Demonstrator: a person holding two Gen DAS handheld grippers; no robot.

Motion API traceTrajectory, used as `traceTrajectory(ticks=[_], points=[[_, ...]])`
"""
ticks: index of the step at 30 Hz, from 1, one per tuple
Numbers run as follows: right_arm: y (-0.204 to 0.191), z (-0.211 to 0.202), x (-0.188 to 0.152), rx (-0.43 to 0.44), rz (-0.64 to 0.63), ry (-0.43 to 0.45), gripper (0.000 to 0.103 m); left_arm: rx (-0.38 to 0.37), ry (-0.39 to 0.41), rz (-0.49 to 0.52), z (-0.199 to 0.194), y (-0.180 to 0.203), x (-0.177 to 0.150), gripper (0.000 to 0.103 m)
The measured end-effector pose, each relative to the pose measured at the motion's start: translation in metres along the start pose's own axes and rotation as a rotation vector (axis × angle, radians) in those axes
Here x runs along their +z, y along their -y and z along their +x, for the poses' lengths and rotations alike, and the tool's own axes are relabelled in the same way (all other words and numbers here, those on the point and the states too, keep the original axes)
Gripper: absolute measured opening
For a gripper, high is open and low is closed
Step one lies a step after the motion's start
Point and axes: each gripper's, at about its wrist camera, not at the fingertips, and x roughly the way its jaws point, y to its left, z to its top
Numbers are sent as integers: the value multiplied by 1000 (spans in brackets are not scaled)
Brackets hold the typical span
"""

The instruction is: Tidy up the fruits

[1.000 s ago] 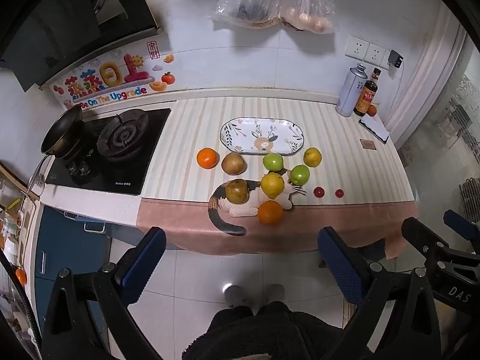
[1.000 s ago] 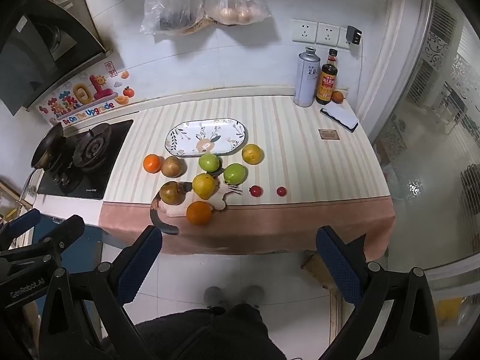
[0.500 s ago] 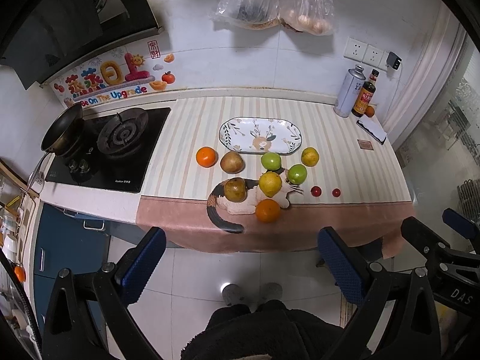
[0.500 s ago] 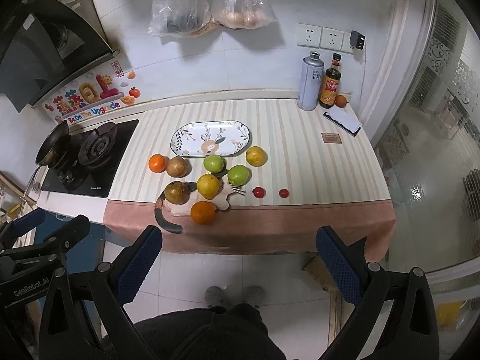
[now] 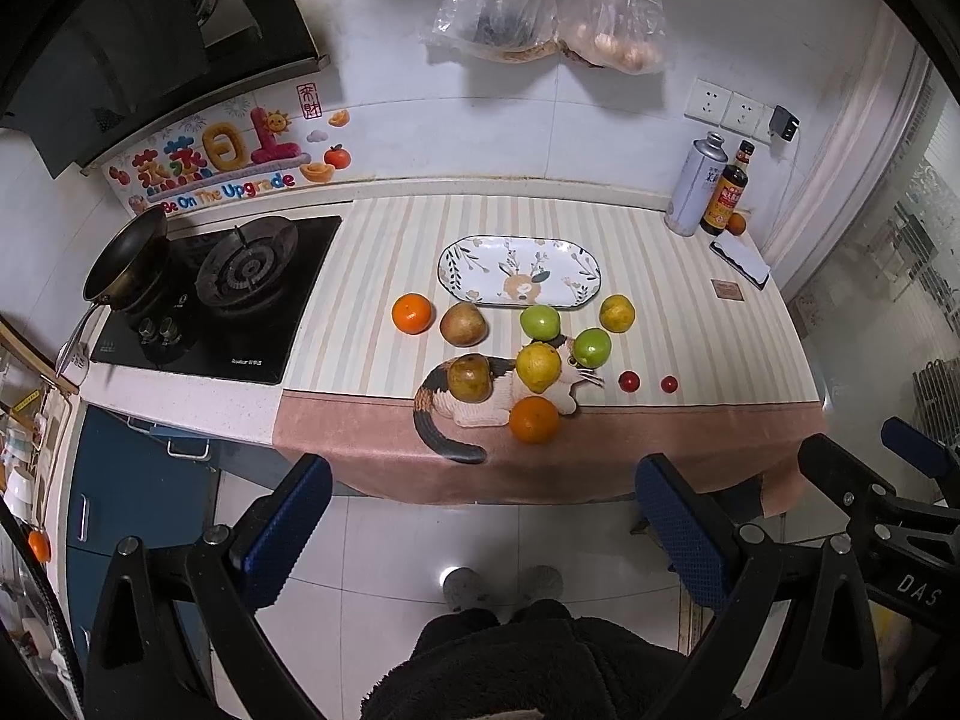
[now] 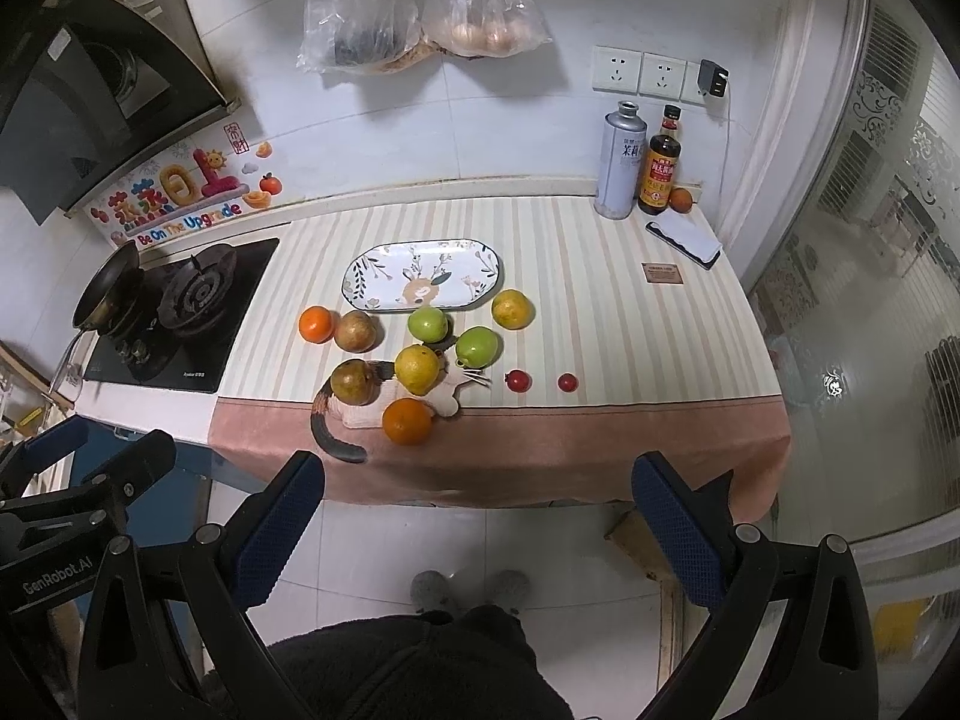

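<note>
Both views have drawn slightly back from the counter (image 5: 372,300); fruit unmoved.

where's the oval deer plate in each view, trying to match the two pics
Left wrist view: the oval deer plate sits just right of centre, behind the fruit cluster, empty.
Right wrist view: the same plate sits left of centre, also behind the fruit.
Shared landmark: the dark sauce bottle by the back wall.
</note>
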Motion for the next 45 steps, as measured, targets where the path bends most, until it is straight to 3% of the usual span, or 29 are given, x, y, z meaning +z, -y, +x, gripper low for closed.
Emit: traceTrajectory(ticks=[45], points=[[7, -3, 11, 7, 10, 0, 103, -4, -2, 0, -6, 4, 8, 103]])
